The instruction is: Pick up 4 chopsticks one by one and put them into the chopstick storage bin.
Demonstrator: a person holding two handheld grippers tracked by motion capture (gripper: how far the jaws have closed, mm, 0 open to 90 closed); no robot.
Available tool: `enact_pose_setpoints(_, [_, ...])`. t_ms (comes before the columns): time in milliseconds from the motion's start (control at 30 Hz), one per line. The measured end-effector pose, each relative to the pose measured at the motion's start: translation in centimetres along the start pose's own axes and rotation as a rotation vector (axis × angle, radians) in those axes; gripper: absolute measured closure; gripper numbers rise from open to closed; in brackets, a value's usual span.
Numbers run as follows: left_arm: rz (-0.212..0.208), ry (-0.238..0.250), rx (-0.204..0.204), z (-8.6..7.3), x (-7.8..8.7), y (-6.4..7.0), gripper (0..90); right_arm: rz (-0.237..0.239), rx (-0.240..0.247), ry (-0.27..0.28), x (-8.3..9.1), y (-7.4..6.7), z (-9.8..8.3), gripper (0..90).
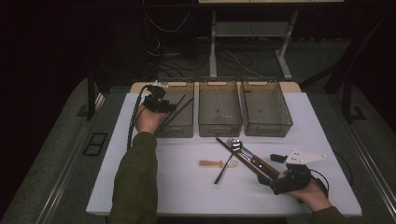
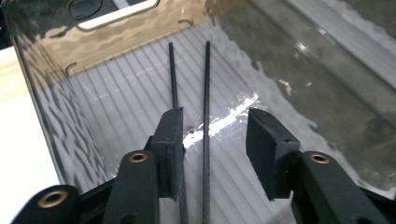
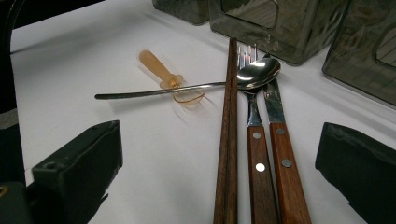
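Observation:
My left gripper (image 1: 169, 108) (image 2: 215, 140) hangs over the left clear bin (image 1: 175, 133) (image 2: 116, 32), jaws open. Two thin black chopsticks (image 1: 181, 108) (image 2: 206, 84) run between the jaws onto the bin's ribbed floor; one lies close to the left pad (image 2: 170, 149). My right gripper (image 1: 271, 176) (image 3: 217, 140) rests on the white table (image 1: 187, 186), open wide around the ends of a pair of wooden chopsticks (image 1: 238, 156) (image 3: 229, 140) and two wood-handled utensils (image 3: 271, 158), one a fork. A metal spoon (image 1: 225, 168) (image 3: 257, 74) lies across them.
A small amber spoon (image 1: 210, 163) (image 3: 161, 72) lies mid-table by the metal spoon's handle. Two more clear bins, middle (image 1: 219, 123) and right (image 1: 266, 126), stand in a row at the table's back. The person's sleeve (image 1: 137, 177) crosses the left side.

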State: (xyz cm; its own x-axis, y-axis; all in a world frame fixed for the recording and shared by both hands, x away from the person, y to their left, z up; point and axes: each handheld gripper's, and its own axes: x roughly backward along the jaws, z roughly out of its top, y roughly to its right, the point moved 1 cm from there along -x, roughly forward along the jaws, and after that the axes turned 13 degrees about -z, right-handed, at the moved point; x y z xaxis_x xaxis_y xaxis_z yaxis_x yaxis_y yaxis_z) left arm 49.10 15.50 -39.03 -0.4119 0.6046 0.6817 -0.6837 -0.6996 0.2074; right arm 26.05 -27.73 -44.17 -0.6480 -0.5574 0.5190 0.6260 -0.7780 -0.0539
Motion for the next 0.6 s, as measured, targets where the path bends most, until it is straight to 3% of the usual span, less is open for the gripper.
enact_pose_setpoints(600, [-0.100, 0.095, -0.093, 0.7, 3.1, 2.7, 34.2, -0.009, -0.004, -0.017, -0.1, 0.0, 0.0, 0.9])
